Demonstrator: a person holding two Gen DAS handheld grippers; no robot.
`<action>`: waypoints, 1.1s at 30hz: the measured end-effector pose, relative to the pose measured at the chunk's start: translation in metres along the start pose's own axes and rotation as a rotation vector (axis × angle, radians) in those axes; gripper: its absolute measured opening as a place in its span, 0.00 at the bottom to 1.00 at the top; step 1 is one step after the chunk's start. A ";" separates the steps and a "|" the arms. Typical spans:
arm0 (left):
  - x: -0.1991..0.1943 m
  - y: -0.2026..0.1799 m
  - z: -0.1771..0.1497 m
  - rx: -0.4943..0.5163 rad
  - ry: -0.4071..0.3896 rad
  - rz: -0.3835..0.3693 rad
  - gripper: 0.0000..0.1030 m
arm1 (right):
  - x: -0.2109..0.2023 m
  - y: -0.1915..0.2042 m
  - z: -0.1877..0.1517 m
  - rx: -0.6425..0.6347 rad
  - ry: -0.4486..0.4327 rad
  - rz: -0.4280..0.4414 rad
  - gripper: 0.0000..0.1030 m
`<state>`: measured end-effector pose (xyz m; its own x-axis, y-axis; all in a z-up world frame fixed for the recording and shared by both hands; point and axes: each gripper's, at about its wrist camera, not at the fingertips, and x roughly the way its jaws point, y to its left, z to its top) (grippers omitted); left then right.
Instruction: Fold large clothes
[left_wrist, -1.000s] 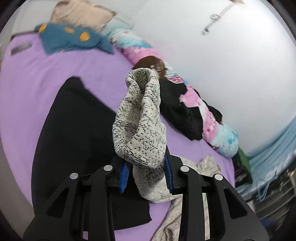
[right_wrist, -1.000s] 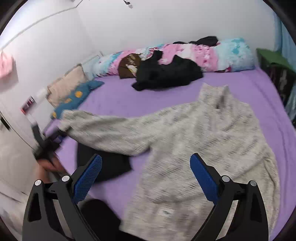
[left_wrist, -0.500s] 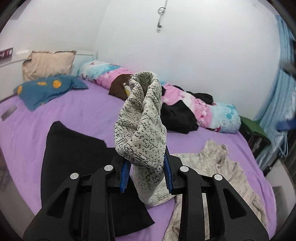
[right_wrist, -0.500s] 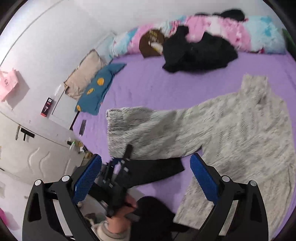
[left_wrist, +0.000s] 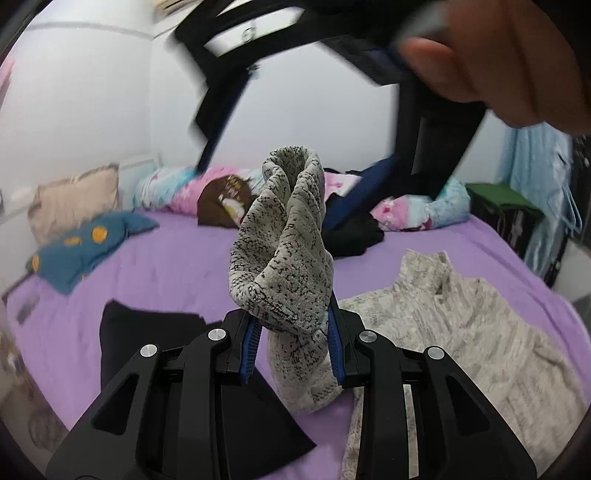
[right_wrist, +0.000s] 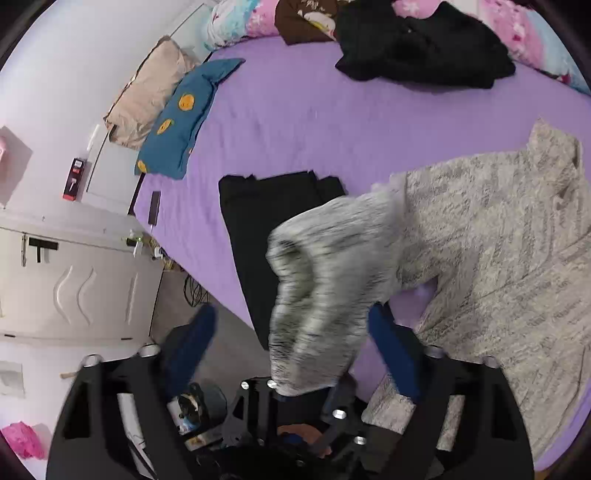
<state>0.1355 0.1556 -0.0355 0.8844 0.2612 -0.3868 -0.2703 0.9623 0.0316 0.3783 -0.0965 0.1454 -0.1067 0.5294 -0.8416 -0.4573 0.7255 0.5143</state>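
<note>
A grey knitted sweater (left_wrist: 461, 332) (right_wrist: 498, 240) lies spread on the purple bed (left_wrist: 166, 266). My left gripper (left_wrist: 291, 321) is shut on its sleeve (left_wrist: 284, 258), whose cuff stands up above the pads. My right gripper (right_wrist: 291, 314) points down over that raised sleeve (right_wrist: 325, 277), which hangs between its blue pads. Its jaws are closing; the left pad (right_wrist: 195, 343) is still apart from the cloth. From the left wrist view the right gripper (left_wrist: 277, 177) is a blur above the cuff, held by a hand (left_wrist: 498, 55). The left gripper (right_wrist: 295, 406) shows just beneath the sleeve.
A folded black garment (left_wrist: 155, 332) (right_wrist: 266, 206) lies left of the sweater. A black clothes pile (right_wrist: 417, 48) and a pink-blue bolster (left_wrist: 417, 206) line the far side. A blue pillow (right_wrist: 184, 114) and a beige one (right_wrist: 147, 92) sit by the wall. A white door (right_wrist: 74, 277) stands beside the bed.
The left gripper has rolled and carried the sleeve toward the sweater's body. The right gripper has swung down over the raised sleeve, and its jaws have narrowed around it.
</note>
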 end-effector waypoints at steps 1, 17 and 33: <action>0.000 -0.005 0.001 0.004 0.001 -0.027 0.29 | 0.000 -0.005 -0.002 0.009 -0.007 -0.020 0.73; -0.009 -0.082 0.008 0.132 -0.019 -0.139 0.31 | -0.052 -0.107 -0.017 -0.012 -0.139 0.019 0.14; 0.026 -0.080 -0.029 0.006 0.176 -0.275 0.36 | -0.176 -0.280 -0.040 0.081 -0.375 0.093 0.14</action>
<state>0.1694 0.0837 -0.0747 0.8444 -0.0257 -0.5350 -0.0273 0.9955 -0.0910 0.4898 -0.4106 0.1427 0.1920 0.7077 -0.6799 -0.3880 0.6911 0.6098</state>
